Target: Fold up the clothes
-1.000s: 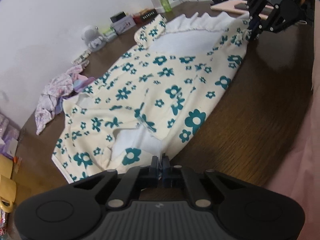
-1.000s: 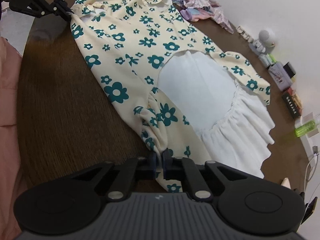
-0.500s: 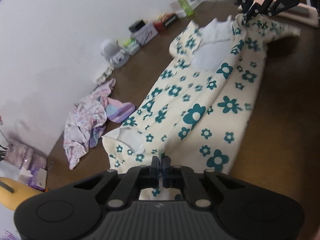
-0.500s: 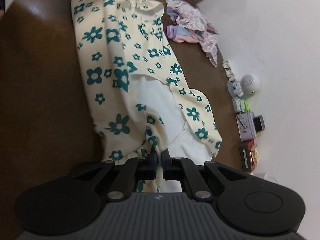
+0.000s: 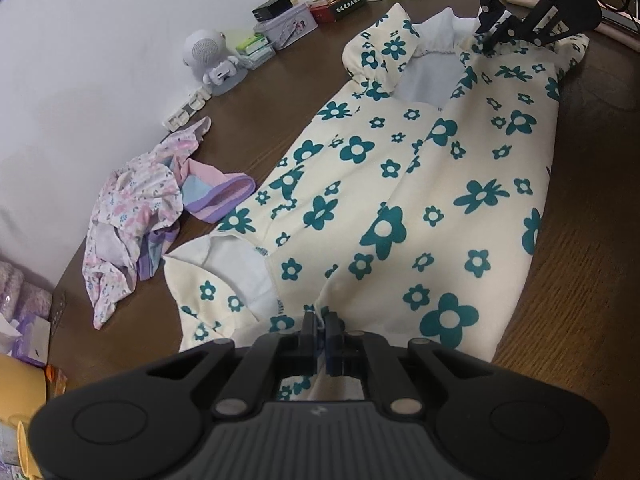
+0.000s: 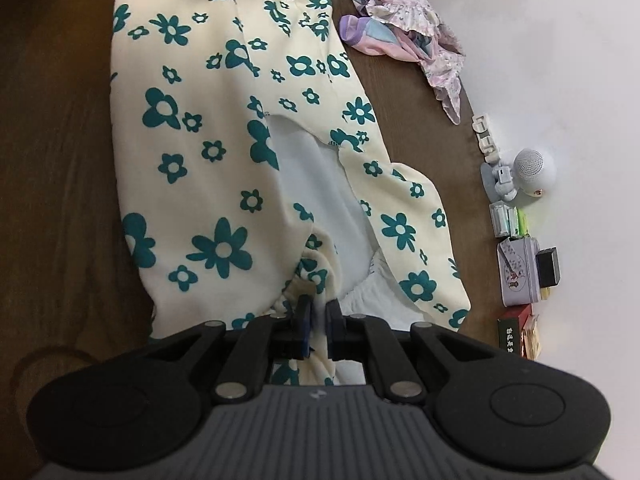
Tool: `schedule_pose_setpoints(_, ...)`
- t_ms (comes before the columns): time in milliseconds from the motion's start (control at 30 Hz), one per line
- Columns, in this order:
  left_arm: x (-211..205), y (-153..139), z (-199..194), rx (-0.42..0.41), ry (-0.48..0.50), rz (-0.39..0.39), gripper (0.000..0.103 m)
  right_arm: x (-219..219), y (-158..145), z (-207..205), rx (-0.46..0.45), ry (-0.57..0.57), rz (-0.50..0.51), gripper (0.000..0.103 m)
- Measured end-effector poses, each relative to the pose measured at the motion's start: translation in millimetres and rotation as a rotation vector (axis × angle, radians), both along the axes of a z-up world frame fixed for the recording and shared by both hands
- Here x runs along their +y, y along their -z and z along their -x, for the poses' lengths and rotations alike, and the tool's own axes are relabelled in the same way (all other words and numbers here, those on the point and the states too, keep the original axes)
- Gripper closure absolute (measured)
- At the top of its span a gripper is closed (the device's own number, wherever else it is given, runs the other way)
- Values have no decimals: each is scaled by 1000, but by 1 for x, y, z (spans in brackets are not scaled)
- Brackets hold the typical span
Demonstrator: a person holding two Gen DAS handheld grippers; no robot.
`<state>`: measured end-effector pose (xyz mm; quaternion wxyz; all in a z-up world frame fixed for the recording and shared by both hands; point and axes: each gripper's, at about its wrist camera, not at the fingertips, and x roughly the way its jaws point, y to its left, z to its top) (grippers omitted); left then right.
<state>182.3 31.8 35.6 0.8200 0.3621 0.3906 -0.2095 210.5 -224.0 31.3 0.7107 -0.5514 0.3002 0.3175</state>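
The dress lies lengthwise on the bench, one long side folded over. The left tool is clamped on its collar end and the right tool on its hem end, probably so both ends of the flap travel together and land straight.

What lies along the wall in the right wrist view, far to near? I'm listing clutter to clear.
Pink floral clothes → white clips → round white speaker → small packets → lilac tin → red box.
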Motion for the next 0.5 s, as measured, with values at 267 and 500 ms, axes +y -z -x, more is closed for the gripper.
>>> schedule_pose_setpoints(267, -1, -4, 9, -23, -29, 11, 101, -3, -11, 3, -75, 7, -34, 97)
schedule_pose_setpoints(500, -1, 3, 7, -22, -57, 26, 100, -1, 9, -5, -84, 8, -25, 97)
